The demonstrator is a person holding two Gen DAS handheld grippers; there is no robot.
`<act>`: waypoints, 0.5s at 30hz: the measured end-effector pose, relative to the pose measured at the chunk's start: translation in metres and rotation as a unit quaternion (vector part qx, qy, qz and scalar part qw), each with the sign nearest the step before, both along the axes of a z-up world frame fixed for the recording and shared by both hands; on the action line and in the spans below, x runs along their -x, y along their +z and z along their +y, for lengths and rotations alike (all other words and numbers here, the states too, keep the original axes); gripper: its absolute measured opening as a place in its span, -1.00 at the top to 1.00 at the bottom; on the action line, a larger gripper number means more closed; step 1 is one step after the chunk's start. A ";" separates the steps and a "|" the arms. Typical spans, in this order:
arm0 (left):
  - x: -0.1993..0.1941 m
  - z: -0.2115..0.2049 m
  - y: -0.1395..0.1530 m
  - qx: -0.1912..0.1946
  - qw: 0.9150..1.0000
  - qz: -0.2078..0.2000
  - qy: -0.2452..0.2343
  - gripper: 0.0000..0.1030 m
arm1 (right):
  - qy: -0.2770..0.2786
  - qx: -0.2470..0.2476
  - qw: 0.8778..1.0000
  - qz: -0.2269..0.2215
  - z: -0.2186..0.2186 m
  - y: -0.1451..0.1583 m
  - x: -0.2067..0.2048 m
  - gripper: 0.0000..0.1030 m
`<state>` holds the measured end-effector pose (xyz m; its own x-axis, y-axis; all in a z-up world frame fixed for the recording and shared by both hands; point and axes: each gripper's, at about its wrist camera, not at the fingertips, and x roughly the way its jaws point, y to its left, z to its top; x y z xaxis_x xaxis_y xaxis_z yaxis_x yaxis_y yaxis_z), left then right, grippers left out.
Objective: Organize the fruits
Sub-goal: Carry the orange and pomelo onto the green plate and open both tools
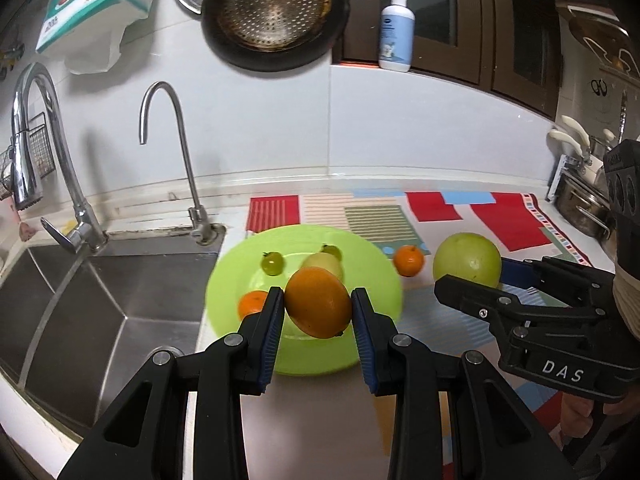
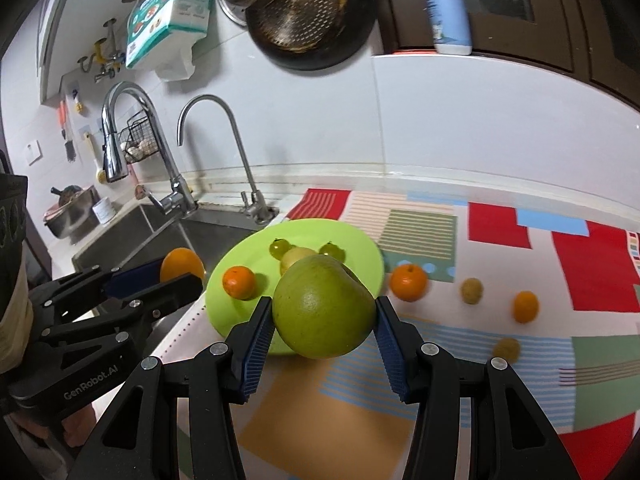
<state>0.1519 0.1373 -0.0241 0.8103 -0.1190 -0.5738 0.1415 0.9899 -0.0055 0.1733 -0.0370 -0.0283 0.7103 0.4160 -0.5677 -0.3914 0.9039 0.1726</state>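
Two fruits were up in the air at once — my left gripper (image 1: 318, 312) was clamped on the orange (image 1: 319, 303), blue pads pressed to either side of it, and my right gripper (image 2: 322, 318) was closed around the big green pomelo-like fruit (image 2: 323, 306), its jaws spread wide to take the girth. The green plate (image 1: 376, 264) lay straight ahead of the left gripper and just below the orange, sitting at the counter edge beside the sink (image 1: 100, 292). From the right wrist view that same plate was ahead and a little to the left, partly hidden behind the green fruit. So the left hand was the nearer one, I judged, with the shorter drop. The orange's long axis ran tilted, top-left to bottom-right across the jaws, so it might roll once let go. On the plate sat a small mandarin (image 2: 239, 282), two little green fruits (image 2: 280, 248) and a pale yellow one (image 2: 296, 258), leaving the near rim barest. Several more small fruits waited on the patterned mat (image 2: 520, 240) — a mandarin (image 2: 408, 282) just right of the plate, others well apart.
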 end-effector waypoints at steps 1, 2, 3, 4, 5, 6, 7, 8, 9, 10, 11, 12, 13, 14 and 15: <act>-0.004 0.003 -0.001 -0.002 1.000 0.000 0.000 0.34 | 0.002 0.000 1.000 0.001 0.004 -0.001 -0.002 0.01; -0.006 0.006 -0.001 -0.003 1.000 0.001 -0.001 0.34 | 0.003 0.001 1.000 0.003 0.008 -0.002 -0.004 0.01; -0.009 0.009 -0.002 -0.003 1.000 0.001 -0.002 0.34 | 0.004 0.002 1.000 0.005 0.013 -0.004 -0.007 0.01; -0.013 0.013 -0.002 -0.004 1.000 0.000 -0.002 0.34 | 0.005 0.004 1.000 0.007 0.017 -0.005 -0.009 0.01; -0.016 0.016 -0.003 -0.005 1.000 0.000 -0.003 0.34 | 0.006 0.005 1.000 0.009 0.020 -0.006 -0.012 0.01; -0.018 0.017 -0.003 -0.006 1.000 0.000 -0.003 0.34 | 0.007 0.008 1.000 0.010 0.024 -0.007 -0.015 0.01; -0.022 0.020 -0.005 -0.006 1.000 0.002 -0.003 0.34 | 0.007 0.009 1.000 0.011 0.026 -0.009 -0.016 0.01; -0.025 0.022 -0.006 -0.006 1.000 0.002 -0.004 0.34 | 0.008 0.011 1.000 0.013 0.029 -0.010 -0.019 0.01; -0.029 0.024 -0.007 -0.007 1.000 0.004 -0.005 0.34 | 0.008 0.014 1.000 0.015 0.032 -0.012 -0.022 0.01; -0.034 0.026 -0.010 -0.008 1.000 0.006 -0.005 0.34 | 0.008 0.016 1.000 0.017 0.034 -0.013 -0.025 0.01; -0.037 0.027 -0.011 -0.009 1.000 0.008 -0.007 0.34 | 0.008 0.019 1.000 0.020 0.037 -0.015 -0.030 0.01; -0.042 0.029 -0.014 -0.010 1.000 0.011 -0.008 0.34 | 0.008 0.021 1.000 0.022 0.039 -0.017 -0.033 0.01; -0.046 0.031 -0.015 -0.010 1.000 0.012 -0.008 0.34 | 0.008 0.024 0.999 0.026 0.042 -0.020 -0.038 0.01; -0.050 0.032 -0.017 -0.011 1.000 0.014 -0.008 0.34 | 0.008 0.026 0.999 0.030 0.045 -0.023 -0.042 0.01; -0.054 0.034 -0.019 -0.012 1.000 0.016 -0.009 0.34 | 0.008 0.027 0.999 0.033 0.046 -0.024 -0.044 0.01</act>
